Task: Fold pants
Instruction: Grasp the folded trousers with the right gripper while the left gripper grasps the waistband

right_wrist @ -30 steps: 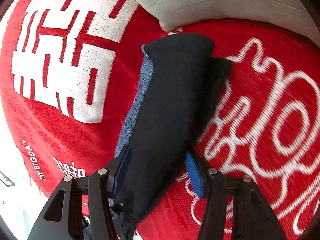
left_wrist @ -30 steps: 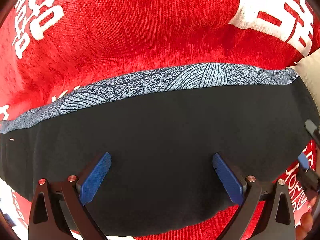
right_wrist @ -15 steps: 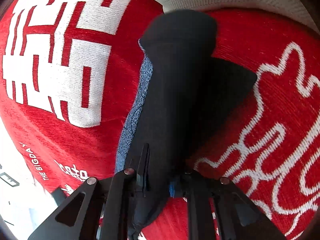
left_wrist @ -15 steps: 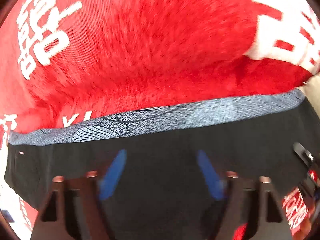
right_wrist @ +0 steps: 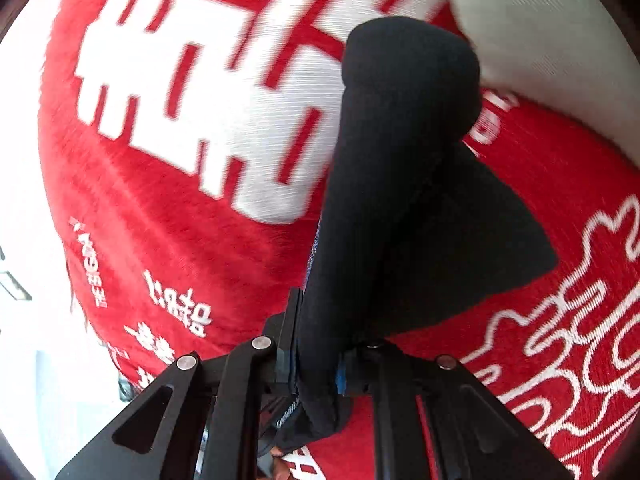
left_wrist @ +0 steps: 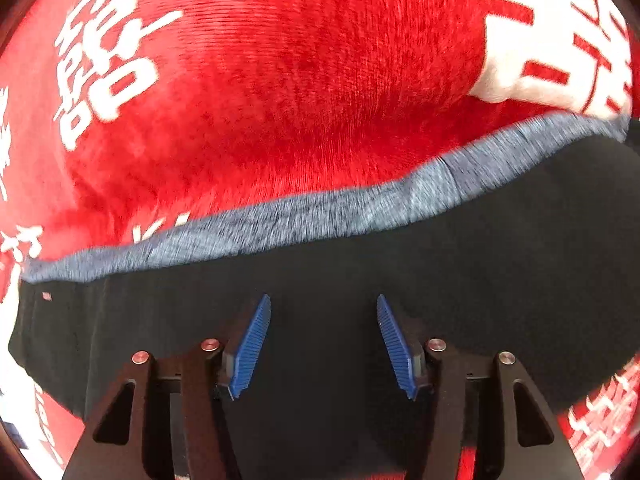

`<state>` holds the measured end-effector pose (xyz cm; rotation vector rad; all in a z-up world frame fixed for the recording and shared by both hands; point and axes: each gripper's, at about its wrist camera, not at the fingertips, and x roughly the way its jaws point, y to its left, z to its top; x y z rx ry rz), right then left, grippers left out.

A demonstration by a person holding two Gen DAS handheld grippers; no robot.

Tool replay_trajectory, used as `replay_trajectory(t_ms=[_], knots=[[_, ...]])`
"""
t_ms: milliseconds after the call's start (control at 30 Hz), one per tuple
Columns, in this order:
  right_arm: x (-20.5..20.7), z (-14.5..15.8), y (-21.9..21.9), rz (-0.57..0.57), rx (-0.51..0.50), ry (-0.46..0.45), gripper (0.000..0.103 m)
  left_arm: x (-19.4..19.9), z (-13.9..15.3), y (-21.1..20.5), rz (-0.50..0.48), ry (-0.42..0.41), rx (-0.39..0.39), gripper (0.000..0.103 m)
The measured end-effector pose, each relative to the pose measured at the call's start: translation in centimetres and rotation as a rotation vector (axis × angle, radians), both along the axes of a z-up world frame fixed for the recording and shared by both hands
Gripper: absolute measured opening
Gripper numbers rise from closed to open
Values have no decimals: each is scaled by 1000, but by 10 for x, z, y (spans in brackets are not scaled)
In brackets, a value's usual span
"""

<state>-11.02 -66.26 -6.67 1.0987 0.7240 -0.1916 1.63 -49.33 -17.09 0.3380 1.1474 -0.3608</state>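
The black pants (left_wrist: 360, 264) with a grey-blue patterned band (left_wrist: 320, 212) lie folded on a red blanket. My left gripper (left_wrist: 324, 344) hovers over the black fabric with its blue pads (left_wrist: 250, 348) partly apart and nothing between them. In the right wrist view my right gripper (right_wrist: 316, 356) is shut on one end of the pants (right_wrist: 384, 184) and holds that end lifted off the blanket, the fabric bunched and curving away from the fingers.
The red blanket (left_wrist: 280, 80) with white lettering covers the surface. A white cushion or sheet (right_wrist: 540, 40) lies at the far right edge in the right wrist view. A pale floor (right_wrist: 24, 200) shows past the blanket's left edge.
My right gripper closed on the pants end and lifted it. My left gripper narrowed from wide open to partly open and moved back over the black fabric.
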Motion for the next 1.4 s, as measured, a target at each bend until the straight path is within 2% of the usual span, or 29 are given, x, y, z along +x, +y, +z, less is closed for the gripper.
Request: replay_trajectory(t_ms=[133,267,333,433,567,633,667,700,733,900,933,1033,1067,1133,1200,1300,1400], knots=[[20,28,24,93,-87,5,14,-32,-5,13,-36,30,-20,58],[48,47,69,250,-216,37,14,-41,-10,16,-62,24,-32,58],[61,54,93,317,-266,42,14,-38,-7,26,-62,62,-53,58],[78,61,126,399,-337,53,14,-30,8,66,-19,120,-115,58],[97,59,186,524,-477,104,14,-25,31,138,44,78,-86,58],[106,48,221,597,-588,153,14,-18,34,176,83,74,-64,61],[109,39,242,633,-647,187,14,-12,32,197,110,79,-48,68],[112,28,261,667,-700,216,14,-6,31,216,140,84,-39,84],[116,13,285,709,-763,249,14,-2,31,235,175,75,-36,86],[118,-61,368,834,-1011,400,19,20,21,301,254,103,-37,86],[116,-69,378,845,-1059,419,22,23,18,311,268,114,-43,86],[102,-88,412,854,-1306,466,30,33,8,334,288,136,-59,86],[100,-91,417,858,-1344,476,34,37,7,341,295,143,-71,86],[103,-87,430,868,-1366,475,44,43,8,350,310,155,-95,86],[99,-74,426,891,-1326,452,54,50,13,349,309,157,-121,86],[89,-49,417,891,-1244,435,60,63,19,336,268,160,-148,86],[83,-26,381,826,-1139,437,62,68,25,313,197,185,-194,86]])
